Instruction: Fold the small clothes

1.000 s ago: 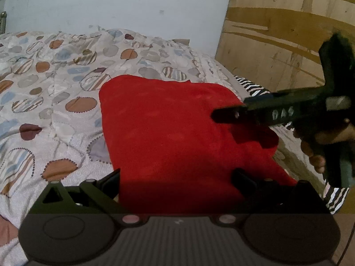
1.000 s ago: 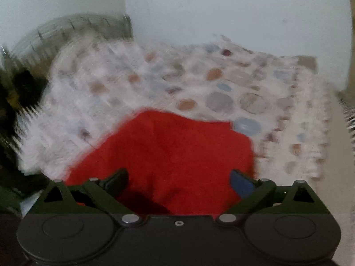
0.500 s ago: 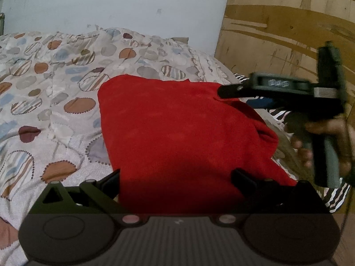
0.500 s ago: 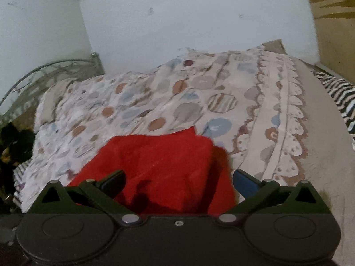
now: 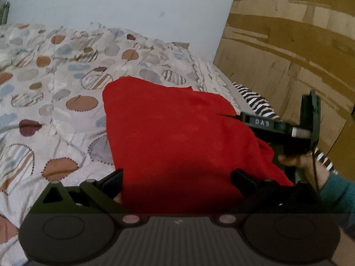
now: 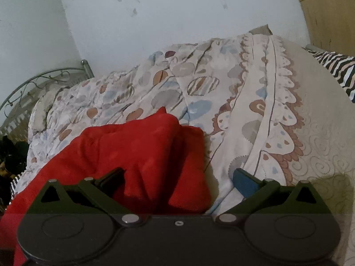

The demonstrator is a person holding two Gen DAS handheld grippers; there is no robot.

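A red cloth lies spread on the patterned quilt, its near edge running under my left gripper. That gripper is open, one finger on each side of the cloth's near part and nothing pinched. My right gripper comes in side-on from the right, its tip at the cloth's right edge. In the right wrist view the red cloth is bunched into a hump, and my right gripper stands open around its near right corner.
A hand in a teal sleeve holds the right gripper. Zebra-striped fabric lies at the bed's right edge beside a wooden board. A metal headboard and dark items sit at the left.
The right gripper has come down from above the cloth to its right edge, and its view has swung right over the quilt border. The left gripper has barely moved.
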